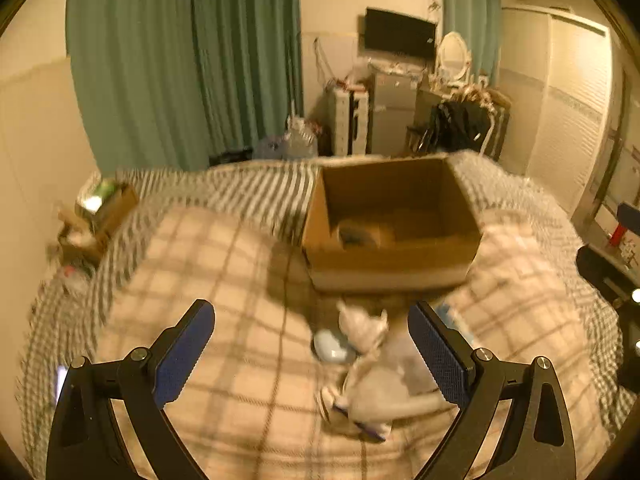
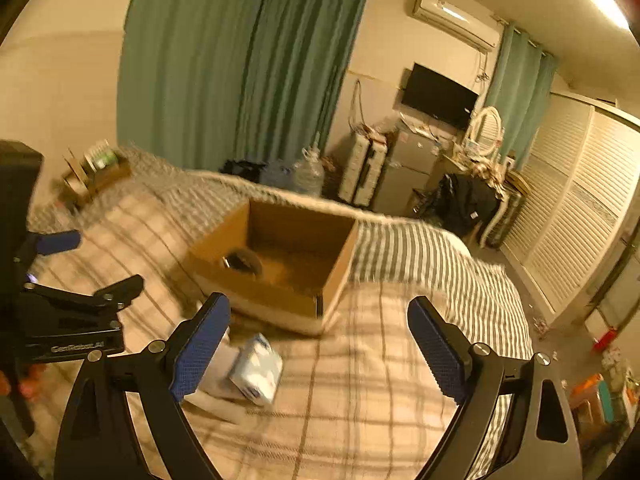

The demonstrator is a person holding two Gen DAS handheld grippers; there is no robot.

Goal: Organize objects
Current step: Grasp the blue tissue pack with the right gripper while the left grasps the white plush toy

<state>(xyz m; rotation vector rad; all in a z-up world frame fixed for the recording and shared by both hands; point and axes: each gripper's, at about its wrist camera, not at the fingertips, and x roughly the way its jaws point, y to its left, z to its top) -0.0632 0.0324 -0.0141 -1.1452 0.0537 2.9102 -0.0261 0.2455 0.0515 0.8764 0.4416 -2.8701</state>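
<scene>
The left gripper (image 1: pixel 311 316) is hovering spread and empty over a white plush toy (image 1: pixel 368 380) on the plaid blanket (image 1: pixel 224 280); the cardboard box (image 1: pixel 390 268) is sitting at twelve o'clock; the right gripper (image 2: pixel 319 316) is gaping, a blue-white packet (image 2: pixel 256 370) at its seven o'clock

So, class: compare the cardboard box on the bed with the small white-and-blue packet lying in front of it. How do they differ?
The cardboard box is brown; the packet is white with blue print. The box is far larger than the packet. The box stands open-topped with a dark round object inside; the packet looks closed and lies tilted. Both rest on the checked blanket, held by neither gripper.
</scene>
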